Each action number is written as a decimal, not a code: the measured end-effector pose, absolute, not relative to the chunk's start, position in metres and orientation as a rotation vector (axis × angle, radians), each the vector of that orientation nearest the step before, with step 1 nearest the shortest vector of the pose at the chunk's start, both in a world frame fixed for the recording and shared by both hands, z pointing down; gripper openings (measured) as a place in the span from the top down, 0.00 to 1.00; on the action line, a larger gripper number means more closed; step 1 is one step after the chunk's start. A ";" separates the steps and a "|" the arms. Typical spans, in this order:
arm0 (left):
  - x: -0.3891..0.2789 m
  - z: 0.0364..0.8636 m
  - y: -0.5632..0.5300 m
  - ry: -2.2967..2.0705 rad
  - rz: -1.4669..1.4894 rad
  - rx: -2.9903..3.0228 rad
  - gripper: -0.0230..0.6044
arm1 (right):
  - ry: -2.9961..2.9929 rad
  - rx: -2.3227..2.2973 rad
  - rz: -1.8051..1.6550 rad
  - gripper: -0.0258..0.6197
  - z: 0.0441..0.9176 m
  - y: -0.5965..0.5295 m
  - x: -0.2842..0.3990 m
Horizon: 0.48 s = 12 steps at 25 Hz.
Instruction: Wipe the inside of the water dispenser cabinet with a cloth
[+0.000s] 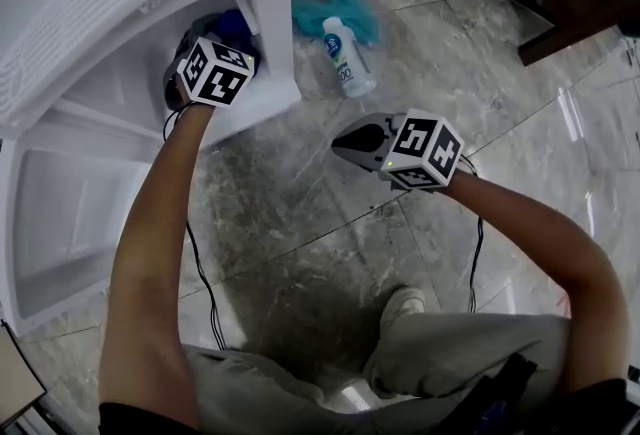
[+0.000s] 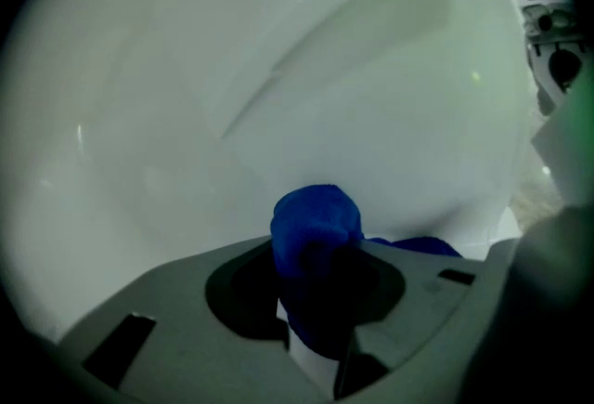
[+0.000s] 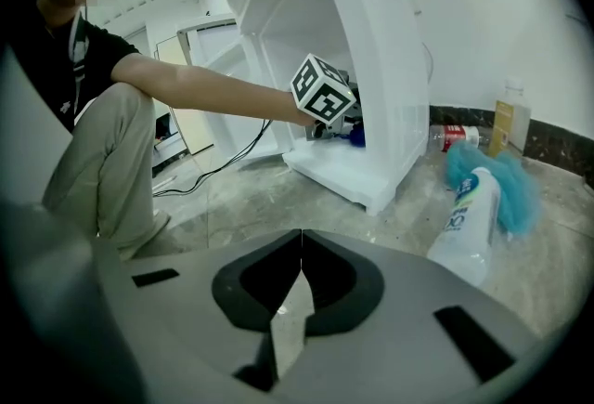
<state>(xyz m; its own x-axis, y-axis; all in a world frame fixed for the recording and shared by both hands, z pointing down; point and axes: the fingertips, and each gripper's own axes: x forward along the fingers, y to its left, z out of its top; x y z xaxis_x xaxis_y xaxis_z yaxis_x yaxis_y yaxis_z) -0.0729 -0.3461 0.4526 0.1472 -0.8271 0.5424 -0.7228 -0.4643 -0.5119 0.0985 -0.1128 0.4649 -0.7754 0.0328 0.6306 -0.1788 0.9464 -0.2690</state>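
left tongs (image 2: 316, 314) pinch the blue cloth (image 2: 316, 224); press it flat, sweeping the cabinet wall (image 2: 232, 49) evenly; right tongs (image 3: 299, 249) rest pressed together.

You're running two grippers, left gripper (image 2: 316, 300) and right gripper (image 3: 299, 267). One blue cloth (image 2: 316, 221), one white cabinet (image 3: 371, 68). Three bottles: white bottle (image 3: 469, 226), red-labelled bottle (image 3: 455, 137), amber bottle (image 3: 510, 119). One teal bundle (image 3: 515, 184).

A bunched blue cloth (image 2: 316, 224) is bulging from the left gripper's (image 2: 312, 286) clamped jaws inside the white water dispenser cabinet (image 2: 278, 68), whose door is standing open.
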 end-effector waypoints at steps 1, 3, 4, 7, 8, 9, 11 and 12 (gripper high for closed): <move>-0.070 0.453 -0.341 1.522 -1.203 -2.307 0.78 | -2.429 0.098 0.412 0.96 0.464 -0.113 0.096; -0.063 0.453 -0.330 1.439 -1.183 -2.348 0.78 | -2.429 0.086 0.405 0.96 0.464 -0.112 0.092; -0.061 0.454 -0.327 1.408 -1.181 -2.351 0.78 | -2.428 0.079 0.402 0.96 0.465 -0.112 0.090; -0.062 0.457 -0.332 1.425 -1.201 -2.330 0.78 | -2.437 0.065 0.404 0.96 0.463 -0.111 0.083; -0.064 0.457 -0.337 1.457 -1.212 -2.329 0.78 | -2.441 0.064 0.407 0.96 0.461 -0.110 0.082; -0.067 0.458 -0.343 1.492 -1.223 -2.333 0.78 | -2.444 0.062 0.411 0.96 0.460 -0.109 0.082; -0.072 0.459 -0.352 1.538 -1.243 -2.340 0.78 | -2.444 0.057 0.417 0.96 0.459 -0.107 0.083; -0.074 0.458 -0.354 1.544 -1.248 -2.344 0.78 | -2.441 0.053 0.420 0.96 0.459 -0.105 0.084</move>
<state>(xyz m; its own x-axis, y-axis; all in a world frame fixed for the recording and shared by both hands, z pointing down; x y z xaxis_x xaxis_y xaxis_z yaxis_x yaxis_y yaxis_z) -0.0737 -0.3540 0.4584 0.1659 -0.7946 0.5840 -0.7377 -0.4930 -0.4613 0.0841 -0.1049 0.4587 -0.7868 0.0669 0.6136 -0.1419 0.9478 -0.2854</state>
